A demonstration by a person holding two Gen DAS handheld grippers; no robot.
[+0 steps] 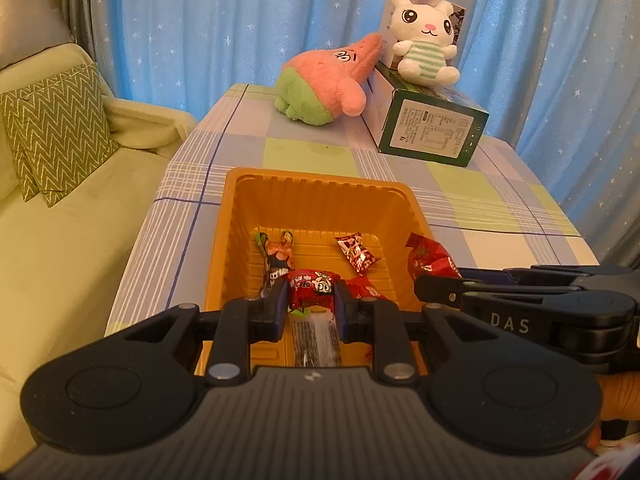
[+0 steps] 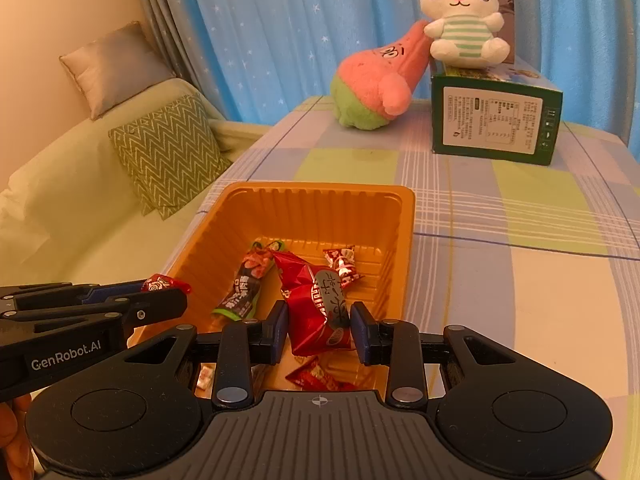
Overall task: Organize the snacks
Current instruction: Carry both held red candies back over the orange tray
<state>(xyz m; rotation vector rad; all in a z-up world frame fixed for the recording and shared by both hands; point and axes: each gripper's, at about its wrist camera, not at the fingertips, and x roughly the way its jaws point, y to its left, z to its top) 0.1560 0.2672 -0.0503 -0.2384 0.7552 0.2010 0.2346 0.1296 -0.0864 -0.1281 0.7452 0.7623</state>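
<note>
Two claws hang over an orange tray on a worktop (image 1: 312,152) spread with a checked cloth of lilac, green and white. Beside the worktop stands a pale green sofa (image 1: 68,248) with a zigzag cushion (image 1: 56,132), and a blue starred curtain (image 1: 208,28) hangs behind. At the far end lies a green box (image 2: 494,120) with a white bunny toy (image 2: 460,16) sitting on top and a pink and green plush (image 2: 376,84) leaning against it. The orange tray (image 2: 308,204) sits near the worktop's sofa-side edge and holds loose sweets: a dark wrapped bar (image 2: 244,284) with a green end and a small red and white sweet (image 2: 342,264) lie on its ribbed floor, apart from each other. The left claw (image 1: 311,298) is pinching a red packet (image 1: 312,286) printed with a cartoon face, held above the tray's near end. The right claw (image 2: 319,328) is pinching a larger crumpled red pouch (image 2: 316,304) with a grey label, also over the tray. More red wrappers (image 2: 312,376) lie under it at the near wall.
</note>
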